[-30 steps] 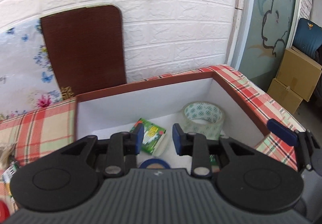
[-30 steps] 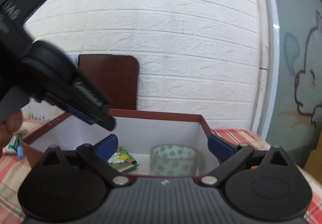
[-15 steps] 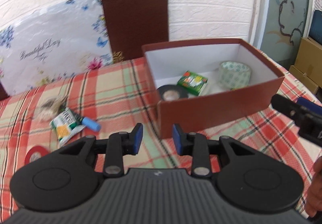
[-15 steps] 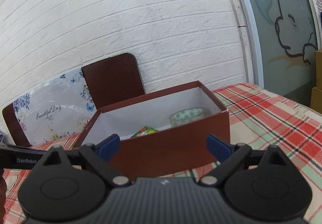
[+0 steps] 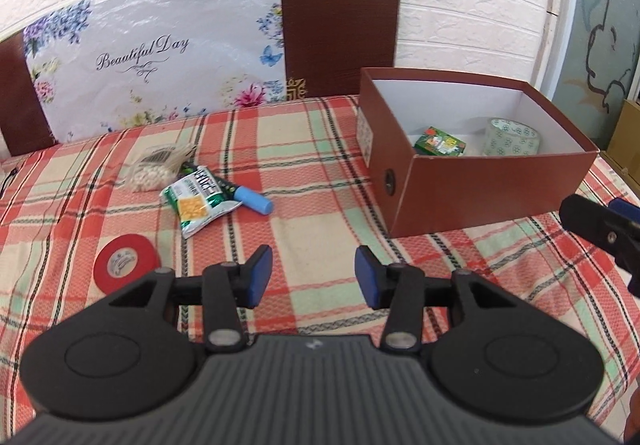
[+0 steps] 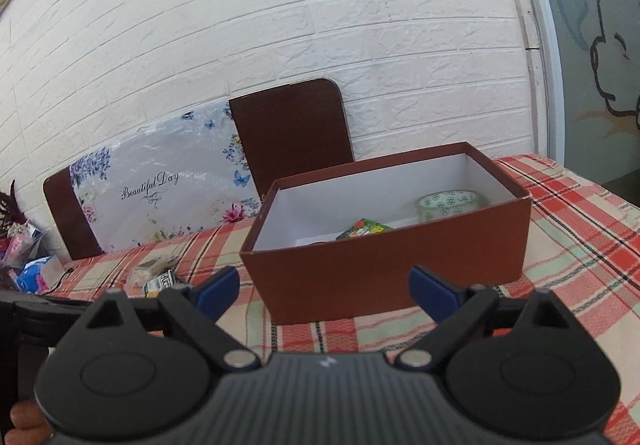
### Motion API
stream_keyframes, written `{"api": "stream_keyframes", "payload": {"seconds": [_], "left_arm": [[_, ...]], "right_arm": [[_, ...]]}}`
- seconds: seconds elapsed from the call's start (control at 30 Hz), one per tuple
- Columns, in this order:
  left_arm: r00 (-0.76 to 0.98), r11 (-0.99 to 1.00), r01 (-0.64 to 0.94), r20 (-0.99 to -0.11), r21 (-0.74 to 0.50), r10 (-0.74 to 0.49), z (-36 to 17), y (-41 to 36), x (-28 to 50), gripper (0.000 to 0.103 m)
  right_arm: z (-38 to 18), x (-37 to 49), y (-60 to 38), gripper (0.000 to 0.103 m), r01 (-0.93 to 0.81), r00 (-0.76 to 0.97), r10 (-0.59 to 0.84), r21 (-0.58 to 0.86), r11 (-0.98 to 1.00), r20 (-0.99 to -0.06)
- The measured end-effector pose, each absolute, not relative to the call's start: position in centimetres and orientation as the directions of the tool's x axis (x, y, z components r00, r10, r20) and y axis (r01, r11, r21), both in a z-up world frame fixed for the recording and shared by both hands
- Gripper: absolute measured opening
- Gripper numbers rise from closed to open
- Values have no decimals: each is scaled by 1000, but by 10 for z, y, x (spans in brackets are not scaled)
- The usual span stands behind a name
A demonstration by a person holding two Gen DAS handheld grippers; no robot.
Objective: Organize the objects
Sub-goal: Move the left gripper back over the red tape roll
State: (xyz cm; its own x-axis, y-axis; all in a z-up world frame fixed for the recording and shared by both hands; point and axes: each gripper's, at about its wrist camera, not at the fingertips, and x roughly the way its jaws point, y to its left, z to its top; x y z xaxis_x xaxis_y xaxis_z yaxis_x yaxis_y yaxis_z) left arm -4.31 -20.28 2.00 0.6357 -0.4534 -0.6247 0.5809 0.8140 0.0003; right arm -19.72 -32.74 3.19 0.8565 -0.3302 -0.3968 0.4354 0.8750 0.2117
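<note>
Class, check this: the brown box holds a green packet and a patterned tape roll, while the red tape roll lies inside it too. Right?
Not quite. The red tape roll lies outside the brown box, on the checked cloth, as the left wrist view shows. The green packet and patterned tape roll are inside.

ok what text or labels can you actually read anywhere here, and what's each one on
"Beautiful Day": script on the floral board leaning against the wall, readable in both views.
Green snack packet: large white characters, too distorted to read.
Clear bag of white beads: barcode label, unreadable.
Green box in the brown box: print too small.
Red tape roll: core label blurred.
</note>
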Motion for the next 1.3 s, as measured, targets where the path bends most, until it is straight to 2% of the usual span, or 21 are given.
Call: {"api": "stream_keyframes", "payload": {"seconds": [0.27,0.87,0.93,1.0,1.17,1.3], "left_arm": [[638,829,559,-632,-12,-440,10,-187,-34,48],[612,806,591,-642,-16,-461,4,-189,-39,48],[608,802,597,-644,-15,-465,3,-190,-40,48],[606,800,600,-644,-15,-466,3,-191,-41,48],[604,807,589,-644,-35,-469,1,-183,-36,48],[620,826,563,-644,-32,-448,-8,-163,-27,48]], "right_arm": [[30,-188,-307,95,415,852,-312,177,893,-421],[18,-188,-309,82,424,843,-300,210,881,-446],[17,-188,-310,80,428,842,-304,210,879,-445],[16,-188,-310,72,425,842,-300,211,880,-448],[12,-185,-306,60,399,845,-273,203,894,-460],[4,-178,-297,60,371,843,-254,171,913,-474]]}}
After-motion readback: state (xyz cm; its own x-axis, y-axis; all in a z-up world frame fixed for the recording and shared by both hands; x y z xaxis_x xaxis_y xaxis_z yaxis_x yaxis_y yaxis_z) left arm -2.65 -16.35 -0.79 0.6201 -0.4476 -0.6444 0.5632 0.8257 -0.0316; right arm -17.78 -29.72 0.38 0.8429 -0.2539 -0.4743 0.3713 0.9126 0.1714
